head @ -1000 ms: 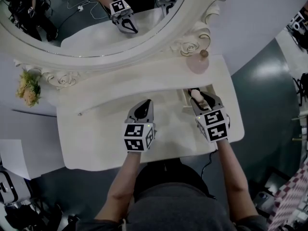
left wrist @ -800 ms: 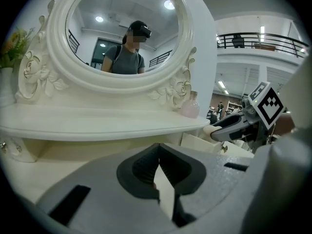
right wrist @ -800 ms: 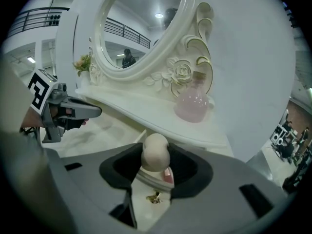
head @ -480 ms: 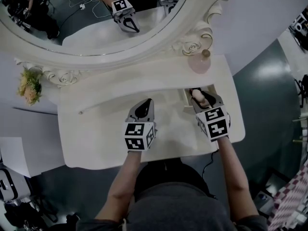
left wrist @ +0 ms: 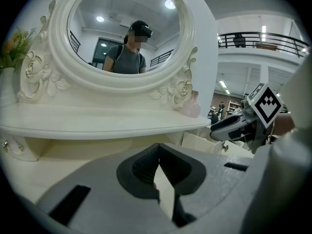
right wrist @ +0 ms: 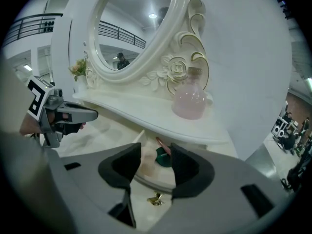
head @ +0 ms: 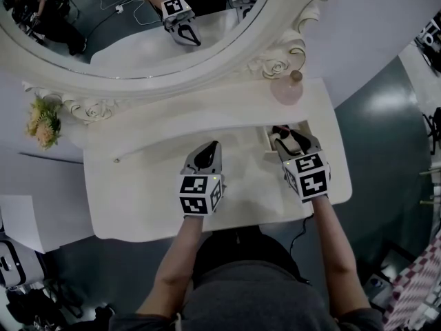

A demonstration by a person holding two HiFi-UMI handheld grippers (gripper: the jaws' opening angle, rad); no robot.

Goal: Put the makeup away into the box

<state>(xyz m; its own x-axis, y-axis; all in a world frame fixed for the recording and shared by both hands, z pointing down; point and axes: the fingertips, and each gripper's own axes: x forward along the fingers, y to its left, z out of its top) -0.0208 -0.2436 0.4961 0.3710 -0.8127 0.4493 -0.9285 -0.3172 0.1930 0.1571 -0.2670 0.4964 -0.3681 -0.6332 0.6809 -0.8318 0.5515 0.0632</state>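
The box is a small open cream drawer (head: pixel 267 138) at the right of the white dressing table (head: pixel 151 198). My right gripper (head: pixel 284 135) hangs over it, its jaws opening. In the right gripper view the right gripper (right wrist: pixel 155 152) has a clear gap, and below it a beige makeup tube (right wrist: pixel 145 164) lies in the drawer (right wrist: pixel 151 182) beside a green item (right wrist: pixel 162 158). The pads do not touch the tube. My left gripper (head: pixel 209 147) rests over the middle of the tabletop. In its own view the left gripper (left wrist: pixel 158 155) is shut with nothing in it.
A pink perfume bottle (head: pixel 286 88) stands on the raised shelf just behind the drawer. A big oval mirror (head: pixel 138 19) in a carved frame rises behind the shelf. Yellow flowers (head: pixel 41 123) sit at the far left. The drawer front carries a gold handle (right wrist: pixel 156 199).
The beige tube that stood between the right jaws has dropped from sight in the head view, and those jaws stand wider. The left gripper has not moved.
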